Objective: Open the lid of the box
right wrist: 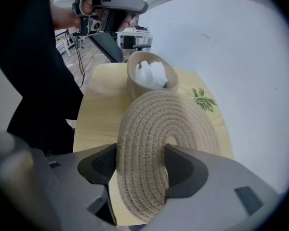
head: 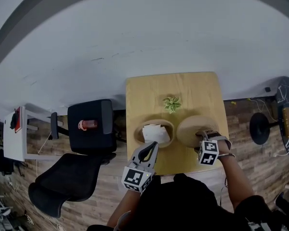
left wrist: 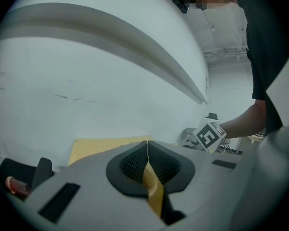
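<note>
The right gripper is clamped on the near edge of the lid, one pad on each face of the woven disc. The lid is already off the box and sits at centre frame, just beside the box and apart from it. Whether its far rim touches the table cannot be told.

What seems left is to lay the lid down. To do that well, the gripper should lower the lid flat onto bare table, short of the plant at middle right. It should let go only once the disc rests on its own. The rope weave looks soft, so the lid may sag or tip if released while tilted.

The right gripper view shows the grip itself and the white paper in the box. The head view shows instead the layout: box at lower centre, lid to its right, and the left gripper below the box. The left gripper view alone shows that gripper's jaws pressed together, with nothing between them.
</note>
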